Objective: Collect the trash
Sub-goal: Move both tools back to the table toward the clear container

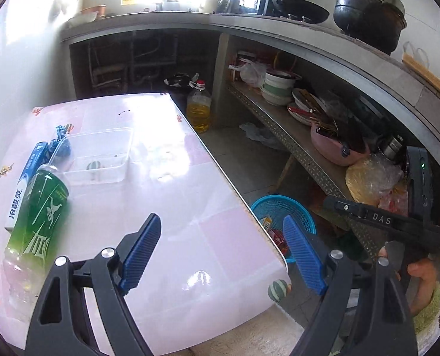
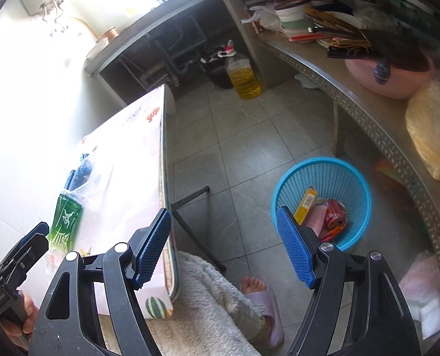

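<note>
A green-labelled plastic bottle (image 1: 39, 216) lies on the pink table (image 1: 175, 192), beside a blue-and-white box (image 1: 27, 181), a blue wrapper (image 1: 60, 142) and a clear plastic tray (image 1: 98, 155). My left gripper (image 1: 222, 252) hovers open over the table's near right corner with nothing between its blue pads. A blue basket (image 2: 323, 201) on the floor holds a yellow box, a red wrapper and pink trash. My right gripper (image 2: 224, 246) hangs open and empty over the floor between table edge and basket. The bottle (image 2: 64, 225) shows in the right wrist view too.
A low metal shelf (image 2: 368, 109) crowded with bowls, a pink basin and bags runs along the right. An oil jug (image 2: 243, 77) stands on the tiled floor. The person's slippered foot (image 2: 261, 305) and fleecy leg are near the table's corner. A black table leg (image 2: 190, 225) slants there.
</note>
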Tool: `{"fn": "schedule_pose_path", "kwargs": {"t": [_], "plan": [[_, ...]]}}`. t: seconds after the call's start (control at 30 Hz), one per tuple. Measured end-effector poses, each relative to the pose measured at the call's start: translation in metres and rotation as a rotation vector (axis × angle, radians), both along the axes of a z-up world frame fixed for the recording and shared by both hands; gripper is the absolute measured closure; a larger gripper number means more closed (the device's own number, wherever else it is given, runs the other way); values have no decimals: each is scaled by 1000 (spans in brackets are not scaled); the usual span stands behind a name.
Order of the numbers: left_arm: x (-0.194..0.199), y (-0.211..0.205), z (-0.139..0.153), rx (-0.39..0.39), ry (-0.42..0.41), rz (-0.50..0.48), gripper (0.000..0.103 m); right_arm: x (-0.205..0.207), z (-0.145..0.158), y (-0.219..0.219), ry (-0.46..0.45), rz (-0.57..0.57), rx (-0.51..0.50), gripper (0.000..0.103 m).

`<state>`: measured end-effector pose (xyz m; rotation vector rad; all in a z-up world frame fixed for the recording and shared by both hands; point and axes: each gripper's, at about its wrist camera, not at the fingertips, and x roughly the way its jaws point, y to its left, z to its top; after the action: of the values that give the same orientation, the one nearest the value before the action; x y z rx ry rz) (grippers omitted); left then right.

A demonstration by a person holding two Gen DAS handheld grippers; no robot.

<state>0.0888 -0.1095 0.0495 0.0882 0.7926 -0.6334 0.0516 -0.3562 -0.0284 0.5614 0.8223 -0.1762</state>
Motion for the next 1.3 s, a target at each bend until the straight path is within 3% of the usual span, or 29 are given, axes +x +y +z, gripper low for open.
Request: {"fn": "schedule_pose_path", "kwargs": {"t": [0.43, 0.73, 0.87, 1.0, 1.2, 1.3], "plan": [[-2, 70, -2, -57, -30, 130, 21, 47, 19, 42, -26, 160, 30, 33], [-11, 128, 1, -138, -91, 241, 20, 142, 26, 109, -16, 369, 75, 33], [-13, 151, -5, -165, -97, 281, 20, 193, 17, 133, 32, 376, 120, 33], [-12, 172, -10, -180, -89, 323, 20, 243, 2, 157, 96, 348, 81, 37], [-15, 207, -15, -197, -107, 384, 20, 288, -27, 178, 207, 314, -49, 54], [-15, 220, -18, -200, -105, 408, 20, 298, -37, 179, 235, 301, -66, 79]]}}
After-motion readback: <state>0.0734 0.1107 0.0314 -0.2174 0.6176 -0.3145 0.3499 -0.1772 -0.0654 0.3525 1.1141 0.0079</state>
